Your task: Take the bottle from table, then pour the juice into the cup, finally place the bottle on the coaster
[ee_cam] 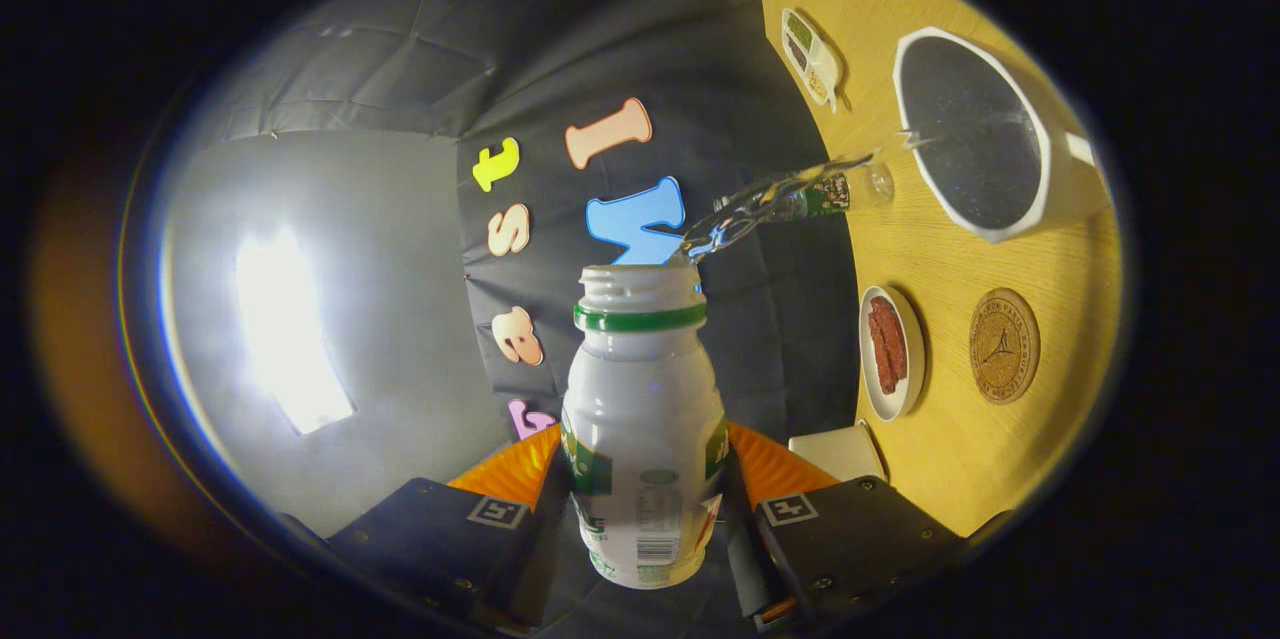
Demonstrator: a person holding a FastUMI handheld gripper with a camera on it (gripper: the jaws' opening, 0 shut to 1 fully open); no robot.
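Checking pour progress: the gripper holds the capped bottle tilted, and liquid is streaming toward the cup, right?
Not capped. The gripper view shows the bottle with its mouth open, held between the fingers of the gripper, tilted, with the stream running toward the cup.

Gripper [645, 494] housing: two dark blocks, small screws along edges.
Markings: square black-and-white tag on each block.
Fingers [775, 469]: ribbed, wedge-shaped.

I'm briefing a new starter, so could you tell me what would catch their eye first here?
The white bottle clamped between the claw's fingers, tipped so a clear stream arcs from its open mouth into the white cup beyond. Below the cup on the wooden table waits the cork coaster.
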